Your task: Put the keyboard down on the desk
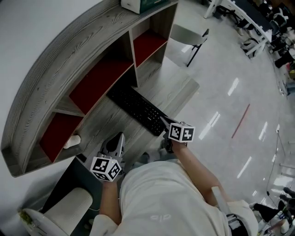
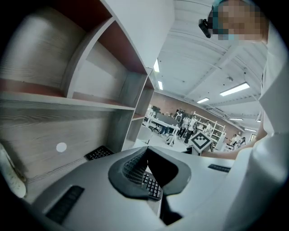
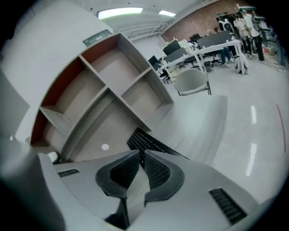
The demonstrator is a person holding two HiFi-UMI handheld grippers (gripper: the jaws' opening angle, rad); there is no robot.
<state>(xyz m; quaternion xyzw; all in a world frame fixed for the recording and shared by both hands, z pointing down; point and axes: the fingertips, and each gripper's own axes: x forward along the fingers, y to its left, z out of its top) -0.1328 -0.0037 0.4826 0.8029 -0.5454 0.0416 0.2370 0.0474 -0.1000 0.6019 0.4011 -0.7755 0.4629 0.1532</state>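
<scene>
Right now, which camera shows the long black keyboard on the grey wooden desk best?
Head view: nearly the full length of the black keyboard shows, lying on the grey wooden desk. The left gripper view catches only a corner; the right gripper view only one end.

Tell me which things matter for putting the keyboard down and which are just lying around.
In the job: keyboard, desk, right gripper.
Lying about: chair, box atop the shelf unit, small white object.
</scene>
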